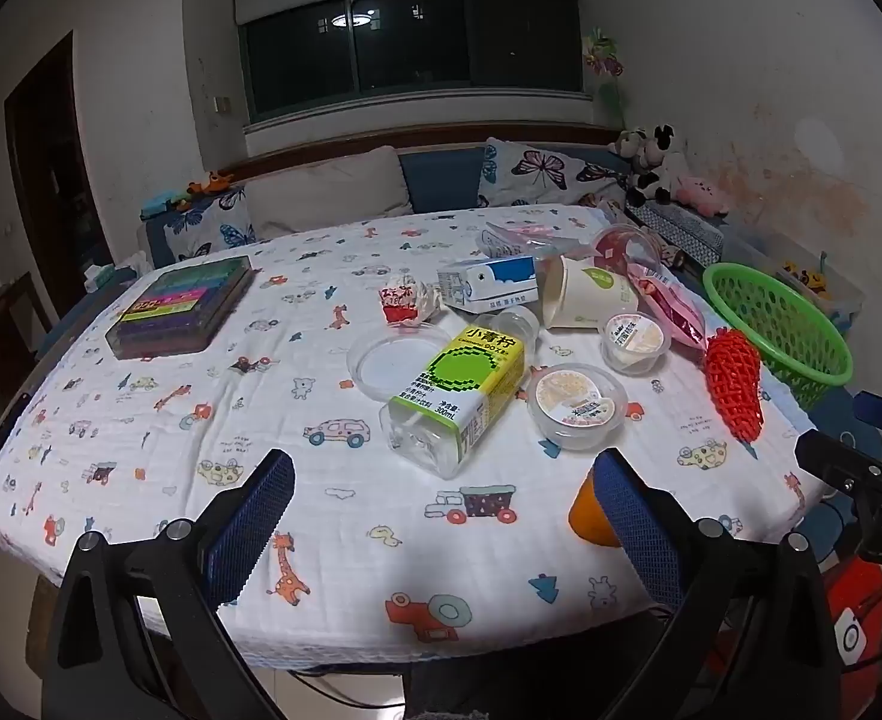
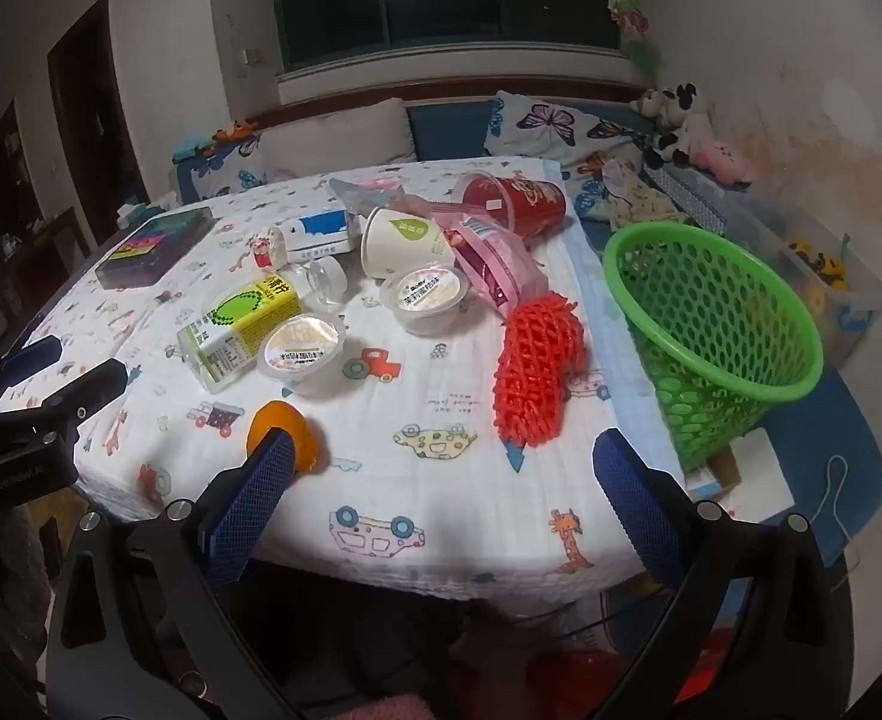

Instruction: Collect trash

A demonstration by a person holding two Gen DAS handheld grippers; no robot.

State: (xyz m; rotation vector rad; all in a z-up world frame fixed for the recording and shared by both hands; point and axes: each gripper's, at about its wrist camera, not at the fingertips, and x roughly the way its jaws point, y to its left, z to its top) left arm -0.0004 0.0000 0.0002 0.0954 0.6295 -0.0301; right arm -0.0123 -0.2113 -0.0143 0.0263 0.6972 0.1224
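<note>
Trash lies scattered over a table with a cartoon-print cloth (image 1: 141, 408): a green-and-yellow drink bottle (image 1: 459, 390) on its side, two lidded pudding cups (image 1: 576, 405) (image 2: 426, 297), a paper cup (image 2: 399, 240), a blue milk carton (image 1: 492, 285), a red foam fruit net (image 2: 534, 372), a pink wrapper (image 2: 492, 267), a red cup (image 2: 513, 201) and an orange peel (image 2: 285, 429). A green mesh basket (image 2: 717, 324) stands at the table's right edge. My left gripper (image 1: 441, 510) and right gripper (image 2: 444, 498) hover open over the near edge, empty.
A dark box of coloured items (image 1: 183, 306) sits at the far left of the table. A clear round lid (image 1: 399, 363) lies by the bottle. A sofa with butterfly cushions (image 1: 537, 171) runs behind, plush toys (image 1: 657, 162) at the right. A storage bin (image 2: 825, 276) stands beyond the basket.
</note>
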